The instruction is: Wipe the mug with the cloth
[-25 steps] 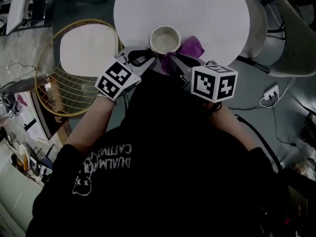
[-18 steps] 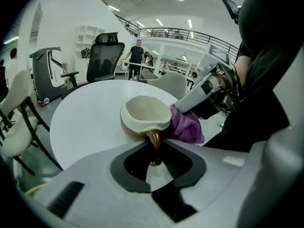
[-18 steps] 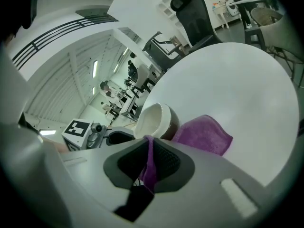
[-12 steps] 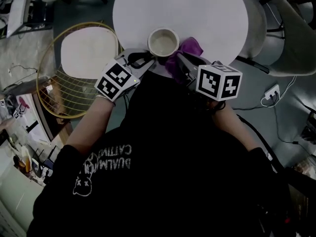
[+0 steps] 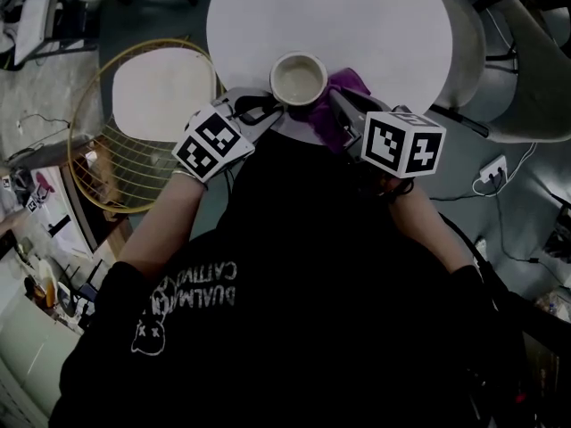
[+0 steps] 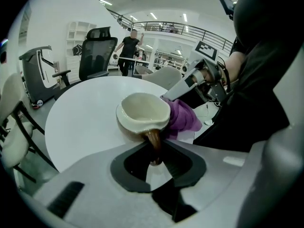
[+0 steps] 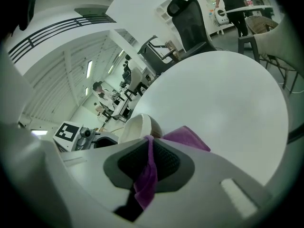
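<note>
Near the desk's (image 5: 357, 16) near edge the mug (image 5: 298, 78) stood with its handle (image 6: 153, 141) pinched in the left gripper's (image 6: 154, 152) jaws, while the right gripper's (image 7: 149, 161) jaws, clamped on the cloth (image 5: 337, 107), held it against the mug's right side.

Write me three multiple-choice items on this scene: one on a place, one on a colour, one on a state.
1. Where on the round table is the mug?
A) at its near edge
B) at its middle
C) at its far edge

2. What colour is the cloth?
A) yellow
B) purple
C) green

3. What is the left hand-held gripper doing?
A) hanging open above the table
B) shut on the cloth
C) shut on the mug's handle

Answers:
1 A: the head view shows it at the edge nearest the person.
2 B: it reads purple in every view.
3 C: the brown handle sits pinched between its jaws, while the right hand-held gripper pinches the cloth.
</note>
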Tool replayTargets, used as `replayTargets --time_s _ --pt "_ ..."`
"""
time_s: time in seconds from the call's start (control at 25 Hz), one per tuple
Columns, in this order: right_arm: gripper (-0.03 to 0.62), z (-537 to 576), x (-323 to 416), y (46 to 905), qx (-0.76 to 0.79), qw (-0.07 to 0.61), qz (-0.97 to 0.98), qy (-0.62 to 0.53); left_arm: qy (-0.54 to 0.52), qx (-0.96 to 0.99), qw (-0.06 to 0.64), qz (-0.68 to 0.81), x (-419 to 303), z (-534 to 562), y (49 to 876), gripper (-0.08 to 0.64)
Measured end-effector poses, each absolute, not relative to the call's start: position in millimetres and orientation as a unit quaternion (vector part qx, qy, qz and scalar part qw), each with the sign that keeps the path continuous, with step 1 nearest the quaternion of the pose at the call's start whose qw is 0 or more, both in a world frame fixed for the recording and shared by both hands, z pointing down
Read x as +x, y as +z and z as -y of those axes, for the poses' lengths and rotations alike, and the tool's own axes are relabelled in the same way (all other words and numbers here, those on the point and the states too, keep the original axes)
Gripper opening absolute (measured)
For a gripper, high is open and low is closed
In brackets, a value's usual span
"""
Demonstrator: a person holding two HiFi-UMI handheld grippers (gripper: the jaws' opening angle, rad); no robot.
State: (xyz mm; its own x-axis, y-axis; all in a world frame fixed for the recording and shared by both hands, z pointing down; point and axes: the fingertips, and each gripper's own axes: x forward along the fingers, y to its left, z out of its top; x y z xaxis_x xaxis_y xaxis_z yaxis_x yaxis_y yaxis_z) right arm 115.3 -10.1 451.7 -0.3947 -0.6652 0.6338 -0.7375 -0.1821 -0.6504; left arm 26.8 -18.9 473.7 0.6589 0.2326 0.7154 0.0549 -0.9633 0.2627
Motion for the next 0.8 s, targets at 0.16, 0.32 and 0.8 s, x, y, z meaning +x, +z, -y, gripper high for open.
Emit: replayTargets --time_s 0.16,0.32,0.8 --pt "0.037 14 118 452 0.551 0.052 0.643 0.529 0.410 0.901 0.109 -0.091 27 19 474 0.067" --pt "0.037 20 123 453 0.556 0.061 0.642 0.524 0.416 0.897 0.109 -0.105 26 18 475 0.069" --pt "0.037 35 135 456 0.565 0.083 0.635 0.521 0.428 0.886 0.109 -0.142 26 16 476 0.071"
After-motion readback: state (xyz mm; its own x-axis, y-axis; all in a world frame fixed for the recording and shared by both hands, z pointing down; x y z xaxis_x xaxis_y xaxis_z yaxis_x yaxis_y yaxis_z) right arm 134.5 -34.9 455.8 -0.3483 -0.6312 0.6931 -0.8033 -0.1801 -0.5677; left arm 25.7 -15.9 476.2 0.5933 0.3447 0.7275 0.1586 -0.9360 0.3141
